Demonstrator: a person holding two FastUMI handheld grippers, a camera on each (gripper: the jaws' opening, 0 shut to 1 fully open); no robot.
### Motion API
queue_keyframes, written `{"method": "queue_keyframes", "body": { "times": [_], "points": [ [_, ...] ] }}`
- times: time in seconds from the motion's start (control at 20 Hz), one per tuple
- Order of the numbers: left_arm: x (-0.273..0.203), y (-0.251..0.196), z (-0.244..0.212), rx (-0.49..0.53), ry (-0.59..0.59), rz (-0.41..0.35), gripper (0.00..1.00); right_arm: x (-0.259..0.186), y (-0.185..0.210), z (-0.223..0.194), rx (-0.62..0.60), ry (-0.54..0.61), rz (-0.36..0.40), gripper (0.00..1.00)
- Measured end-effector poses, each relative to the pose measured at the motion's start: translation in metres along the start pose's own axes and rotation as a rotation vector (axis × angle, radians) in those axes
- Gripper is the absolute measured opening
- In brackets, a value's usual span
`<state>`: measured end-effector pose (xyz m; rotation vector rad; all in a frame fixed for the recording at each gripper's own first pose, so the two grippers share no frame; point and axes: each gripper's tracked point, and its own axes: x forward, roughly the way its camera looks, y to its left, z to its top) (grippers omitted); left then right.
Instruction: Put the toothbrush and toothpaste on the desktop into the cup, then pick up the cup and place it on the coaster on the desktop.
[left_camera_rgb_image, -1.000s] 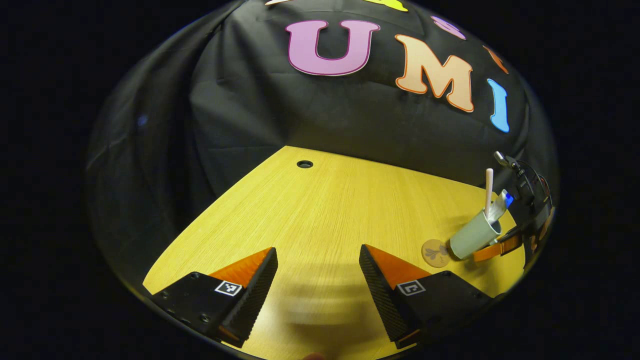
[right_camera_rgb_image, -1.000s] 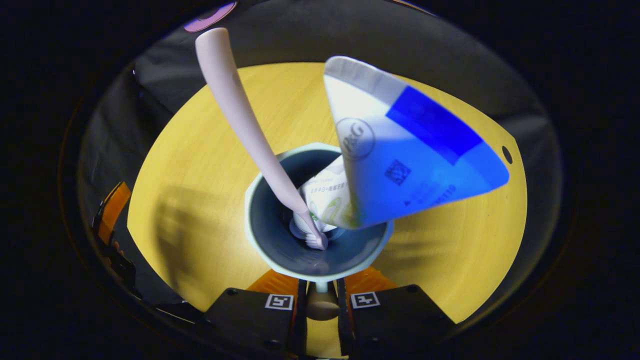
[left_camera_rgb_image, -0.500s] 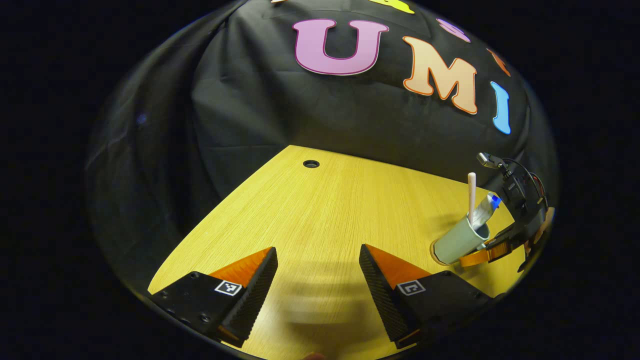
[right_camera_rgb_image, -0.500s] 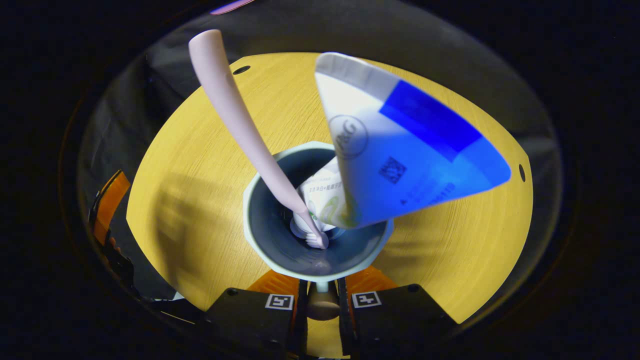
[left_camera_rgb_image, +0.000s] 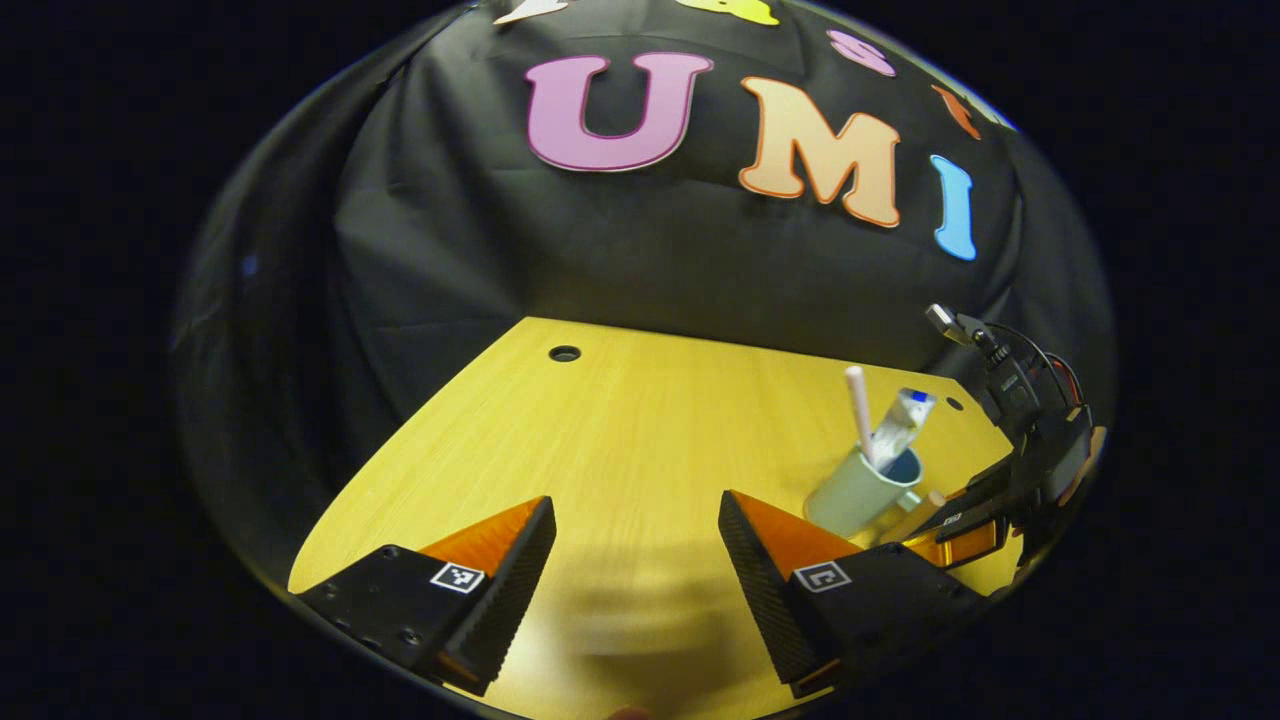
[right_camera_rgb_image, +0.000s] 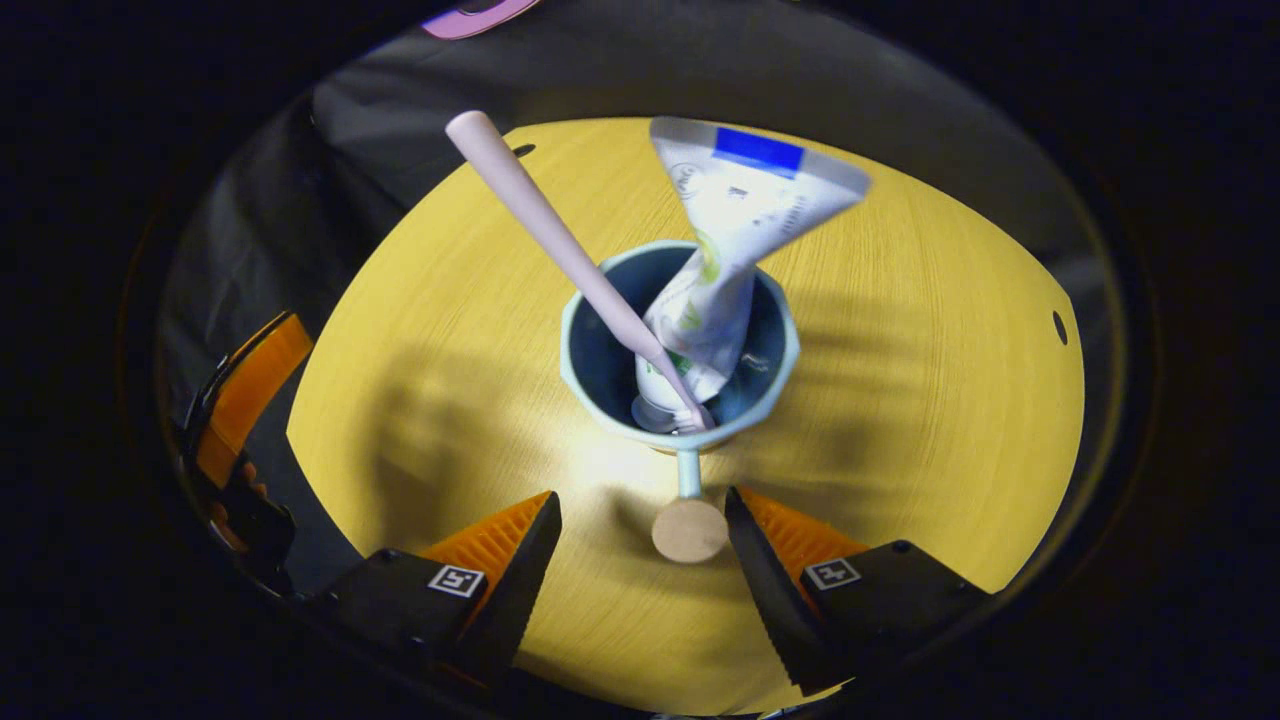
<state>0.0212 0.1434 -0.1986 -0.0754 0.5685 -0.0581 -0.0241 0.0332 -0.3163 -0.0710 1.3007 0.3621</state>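
A pale green cup (right_camera_rgb_image: 600, 360) stands upright on the yellow desk (right_camera_rgb_image: 420, 300). A pink toothbrush (right_camera_rgb_image: 540, 215) and a white and blue toothpaste tube (right_camera_rgb_image: 745, 210) lean out of it. The cup's handle ends in a round tan knob (right_camera_rgb_image: 688, 530), which sits free between the fingers of my open right gripper (right_camera_rgb_image: 640, 535), touching neither. The cup covers the spot where the coaster lay. In the left gripper view the cup (left_camera_rgb_image: 850, 495) is at the right, with the right gripper (left_camera_rgb_image: 960, 530) just behind it. My left gripper (left_camera_rgb_image: 635, 545) hangs open over bare desk.
A cable hole (left_camera_rgb_image: 565, 353) sits near the desk's far corner and another (right_camera_rgb_image: 1058, 327) near its right edge. The black cloth wall runs close behind the desk. The left gripper (right_camera_rgb_image: 245, 395) shows at the left edge of the right gripper view.
My right gripper has opened, let go of the cup's handle and drawn back a little. The cup, tilted before, now stands upright. The left gripper has turned slightly.
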Motion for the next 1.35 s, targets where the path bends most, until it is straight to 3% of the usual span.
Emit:
{"method": "queue_keyframes", "body": {
  "times": [0.4, 0.65, 0.7, 0.75, 0.95, 1.35],
  "points": [
    [-0.013, -0.115, 0.013, 0.033, -0.012, -0.082, 0.95, -0.09, -0.059, 0.001, 0.064, -0.317, 0.01, 1.0],
    [-0.025, -0.173, 0.034, 0.089, -0.071, -0.132, 0.96, -0.15, -0.093, 0.007, 0.117, -0.532, -0.038, 0.99],
    [-0.029, -0.18, 0.039, 0.099, -0.09, -0.131, 0.95, -0.161, -0.099, 0.008, 0.129, -0.583, -0.057, 0.95],
    [-0.032, -0.187, 0.045, 0.107, -0.112, -0.13, 0.95, -0.172, -0.104, 0.011, 0.143, -0.637, -0.07, 0.99],
    [-0.044, -0.202, 0.055, 0.11, -0.159, -0.126, 0.95, -0.212, -0.115, 0.026, 0.204, -0.828, -0.081, 0.99],
    [-0.055, -0.19, 0.074, 0.086, -0.2, -0.083, 0.95, -0.23, -0.13, 0.039, 0.235, -0.958, -0.096, 0.99]
  ]
}}
